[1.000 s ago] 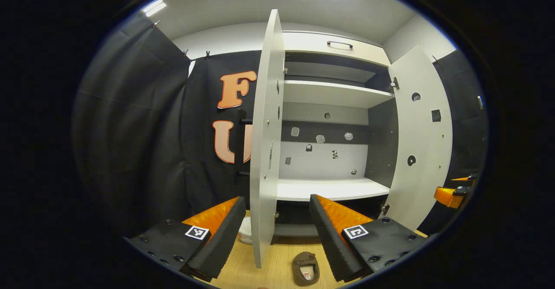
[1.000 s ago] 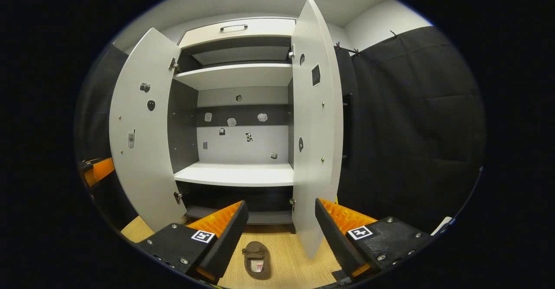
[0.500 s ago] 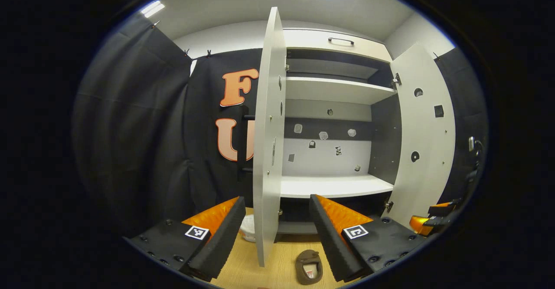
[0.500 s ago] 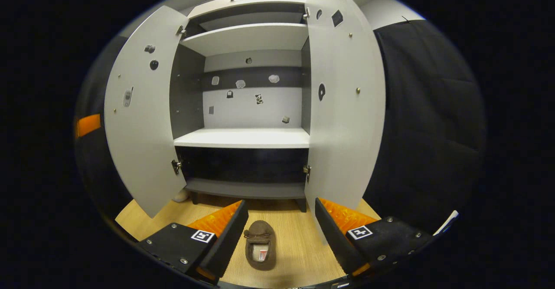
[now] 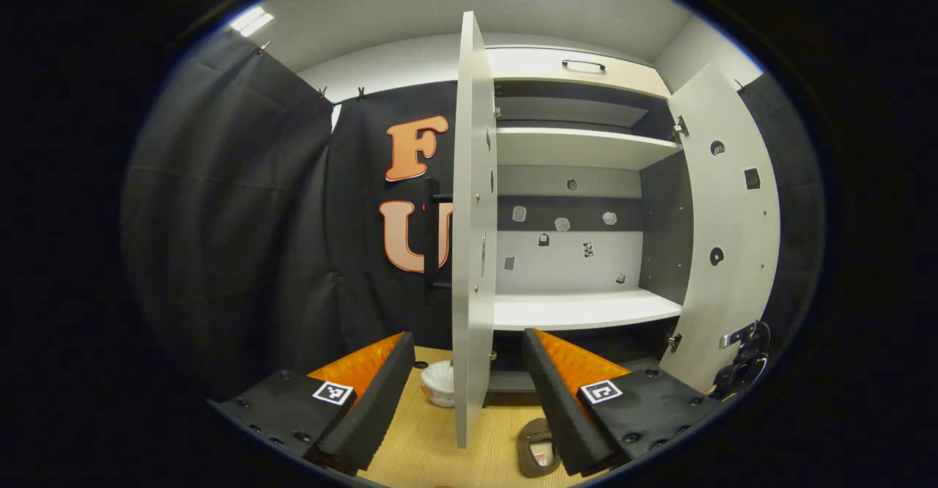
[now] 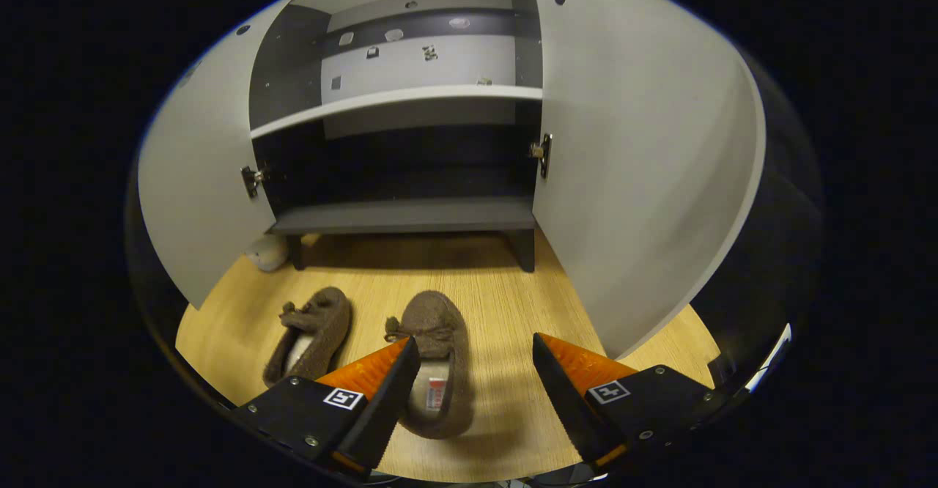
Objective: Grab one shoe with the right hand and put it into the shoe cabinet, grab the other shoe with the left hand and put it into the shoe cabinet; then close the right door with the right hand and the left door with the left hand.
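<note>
Two brown fuzzy slippers lie on the wooden floor in front of the open shoe cabinet (image 6: 403, 217). In the right gripper view the right slipper (image 6: 440, 327) points toward the cabinet, its heel partly behind one of my fingers, and the left slipper (image 6: 311, 330) lies beside it. My right gripper (image 6: 476, 393) is open over the floor, with that slipper at its left finger. In the left gripper view my left gripper (image 5: 469, 393) is open, held higher, facing the left door's edge (image 5: 469, 239). One slipper (image 5: 538, 455) peeks out by its right finger.
Both cabinet doors stand wide open: left door (image 6: 198, 202), right door (image 6: 637, 165). A white shelf (image 5: 586, 308) sits above the dark bottom compartment. A small white round object (image 5: 440, 384) rests on the floor by the cabinet's left foot.
The right gripper has tipped down and moved closer to the floor, bringing both slippers into view. The left gripper has shifted only slightly; both stay open.
</note>
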A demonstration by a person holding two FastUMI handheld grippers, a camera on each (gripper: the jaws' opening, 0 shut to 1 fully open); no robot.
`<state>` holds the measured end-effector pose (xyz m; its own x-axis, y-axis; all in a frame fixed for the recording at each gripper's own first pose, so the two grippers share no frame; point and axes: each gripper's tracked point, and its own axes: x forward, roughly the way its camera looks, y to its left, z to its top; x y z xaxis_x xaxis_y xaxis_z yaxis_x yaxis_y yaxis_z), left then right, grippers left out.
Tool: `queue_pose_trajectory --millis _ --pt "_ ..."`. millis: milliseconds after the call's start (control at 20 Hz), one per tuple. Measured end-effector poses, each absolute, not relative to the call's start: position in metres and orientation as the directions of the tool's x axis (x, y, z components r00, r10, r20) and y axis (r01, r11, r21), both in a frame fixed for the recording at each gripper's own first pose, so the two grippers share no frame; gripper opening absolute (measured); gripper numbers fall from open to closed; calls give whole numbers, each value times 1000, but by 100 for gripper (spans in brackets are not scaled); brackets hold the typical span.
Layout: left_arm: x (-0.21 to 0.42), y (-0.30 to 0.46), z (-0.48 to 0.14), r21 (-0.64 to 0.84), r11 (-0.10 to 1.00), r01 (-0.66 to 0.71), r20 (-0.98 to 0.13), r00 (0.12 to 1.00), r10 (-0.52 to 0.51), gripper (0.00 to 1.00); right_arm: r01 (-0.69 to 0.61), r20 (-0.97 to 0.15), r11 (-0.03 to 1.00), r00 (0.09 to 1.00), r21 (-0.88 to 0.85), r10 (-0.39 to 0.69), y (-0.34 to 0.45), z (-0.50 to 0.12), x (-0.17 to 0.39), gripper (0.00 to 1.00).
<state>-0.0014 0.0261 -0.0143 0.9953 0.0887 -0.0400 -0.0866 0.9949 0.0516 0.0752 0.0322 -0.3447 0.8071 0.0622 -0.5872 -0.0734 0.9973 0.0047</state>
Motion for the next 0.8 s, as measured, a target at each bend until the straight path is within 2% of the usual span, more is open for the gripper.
queue_pose_trajectory --millis 100,150,200,450,650,800 --pt "0 29 -18 69 992 -103 -54 993 107 94 -91 -629 996 774 9 76 37 -366 75 90" --pt "0 30 -19 72 992 -107 -59 992 111 97 -90 -648 996 757 18 80 39 -376 77 88" --pt "0 31 -21 74 991 -111 -66 991 116 97 -86 -664 996 743 34 86 43 -386 77 80" --pt "0 32 -27 72 990 -118 -90 988 124 96 -74 -708 996 700 55 91 47 -412 85 63" --pt "0 35 -33 86 988 -127 -102 985 136 96 -50 -739 997 670 55 74 47 -430 94 42" --pt "-7 40 -36 87 986 -145 -111 982 154 97 -22 -746 997 662 80 74 51 -437 100 22"
